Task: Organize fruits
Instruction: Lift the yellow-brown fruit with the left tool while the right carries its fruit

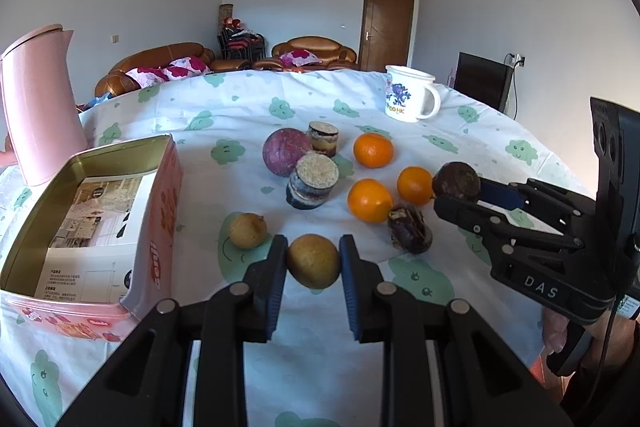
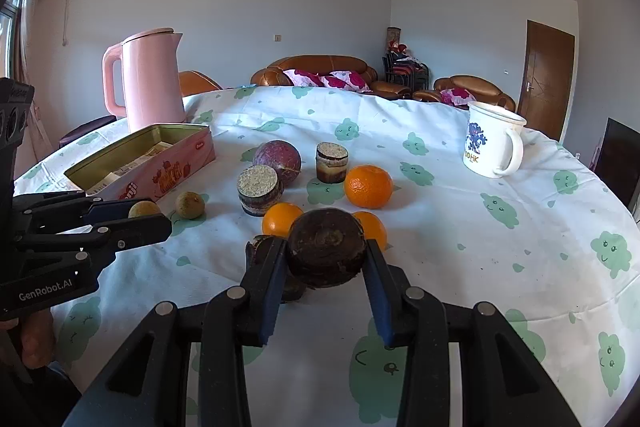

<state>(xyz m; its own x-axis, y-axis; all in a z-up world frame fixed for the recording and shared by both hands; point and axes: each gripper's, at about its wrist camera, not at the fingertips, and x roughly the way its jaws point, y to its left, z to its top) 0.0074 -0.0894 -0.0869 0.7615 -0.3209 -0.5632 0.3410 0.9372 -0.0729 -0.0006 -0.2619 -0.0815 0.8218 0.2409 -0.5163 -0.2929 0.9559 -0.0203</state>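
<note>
The right gripper (image 2: 325, 259) clamps a dark brown round fruit (image 2: 326, 247) at centre frame. At nine o'clock the left gripper (image 2: 150, 213) grips a small yellowish fruit (image 2: 143, 207). Three oranges (image 2: 368, 186) lie just beyond the dark fruit on the cloth-covered bench (image 2: 460, 247). An open pink tin (image 2: 160, 163) sits at ten o'clock, a white mug (image 2: 494, 145) at two.

"DAS", "GenRobot.AI" on the tongs (image 1: 456, 187)
</note>
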